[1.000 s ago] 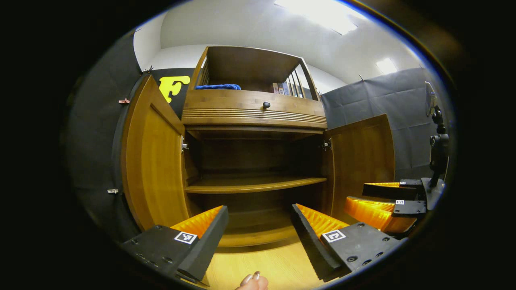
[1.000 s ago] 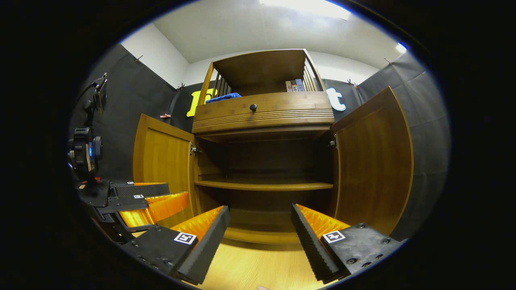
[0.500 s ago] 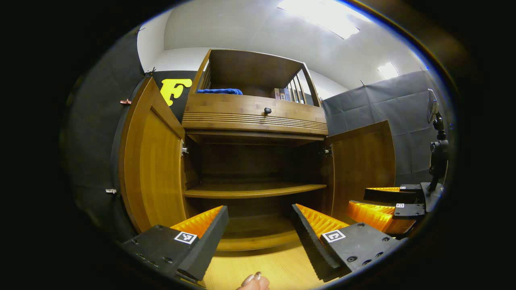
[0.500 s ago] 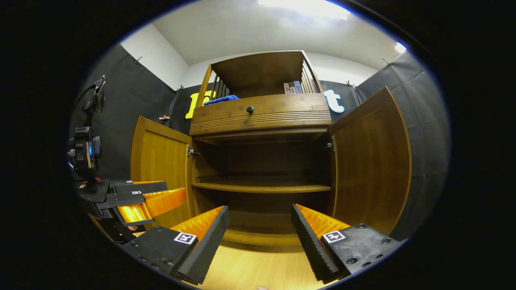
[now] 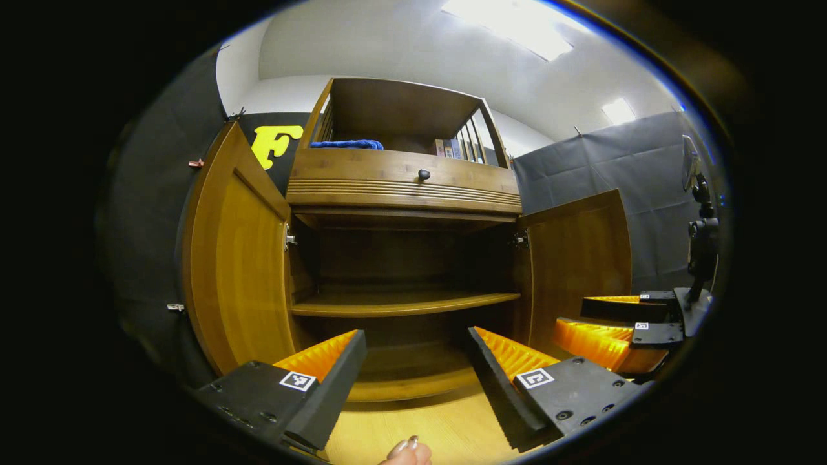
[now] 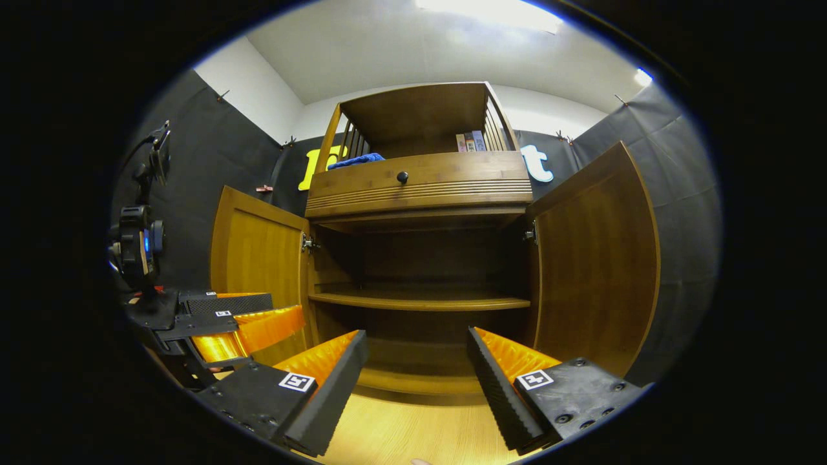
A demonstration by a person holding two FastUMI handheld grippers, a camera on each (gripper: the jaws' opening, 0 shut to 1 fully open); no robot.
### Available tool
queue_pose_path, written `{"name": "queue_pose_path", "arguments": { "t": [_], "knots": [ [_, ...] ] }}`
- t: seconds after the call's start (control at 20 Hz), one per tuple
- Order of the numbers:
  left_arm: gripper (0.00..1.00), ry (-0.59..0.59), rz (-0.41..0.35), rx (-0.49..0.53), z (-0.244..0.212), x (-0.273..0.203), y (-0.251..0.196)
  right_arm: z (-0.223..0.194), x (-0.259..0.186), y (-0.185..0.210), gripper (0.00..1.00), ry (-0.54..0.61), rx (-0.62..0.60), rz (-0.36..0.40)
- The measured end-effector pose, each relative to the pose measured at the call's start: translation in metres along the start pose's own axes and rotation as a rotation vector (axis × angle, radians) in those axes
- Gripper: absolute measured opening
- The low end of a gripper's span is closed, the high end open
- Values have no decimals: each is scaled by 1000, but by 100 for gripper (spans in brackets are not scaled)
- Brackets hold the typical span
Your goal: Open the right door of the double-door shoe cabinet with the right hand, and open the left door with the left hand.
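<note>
In the left gripper view, the shoe cabinet (image 5: 404,258) stands straight ahead with both doors swung wide. Its dark inside holds one bare middle shelf (image 5: 400,302) and a bare bottom board. The open top compartment holds a blue cloth (image 5: 346,144) at the left and a few books (image 5: 449,148) at the right, above a drawer knob (image 5: 424,174). The left door (image 5: 236,258) stands close; the right door (image 5: 575,258) is farther off. The left tool (image 5: 413,361) is released, fingers spread, grasping nothing. The right tool (image 5: 614,323) sits low beside the right door.

In the right gripper view, the cabinet (image 6: 420,258) again stands open, shelf (image 6: 420,301) bare, cloth (image 6: 355,159) and books (image 6: 470,141) on top. The right door (image 6: 597,258) is near, the left door (image 6: 258,258) farther. The right tool (image 6: 413,361) is released and empty; the left tool (image 6: 239,326) sits just before the left door.
</note>
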State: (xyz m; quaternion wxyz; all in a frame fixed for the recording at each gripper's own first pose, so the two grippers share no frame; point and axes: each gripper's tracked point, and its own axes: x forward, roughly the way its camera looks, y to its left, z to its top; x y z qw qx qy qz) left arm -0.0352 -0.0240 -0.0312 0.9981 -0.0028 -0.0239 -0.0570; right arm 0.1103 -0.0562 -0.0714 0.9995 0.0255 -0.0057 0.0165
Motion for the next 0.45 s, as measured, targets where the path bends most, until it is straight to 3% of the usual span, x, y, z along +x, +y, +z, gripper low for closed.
{"name": "queue_pose_path", "arguments": {
  "t": [0.45],
  "knots": [
    [97, -9, 9, -6, 2, -5, 2, 5, -4, 5, 99, -11, -12, 11]
  ]
}}
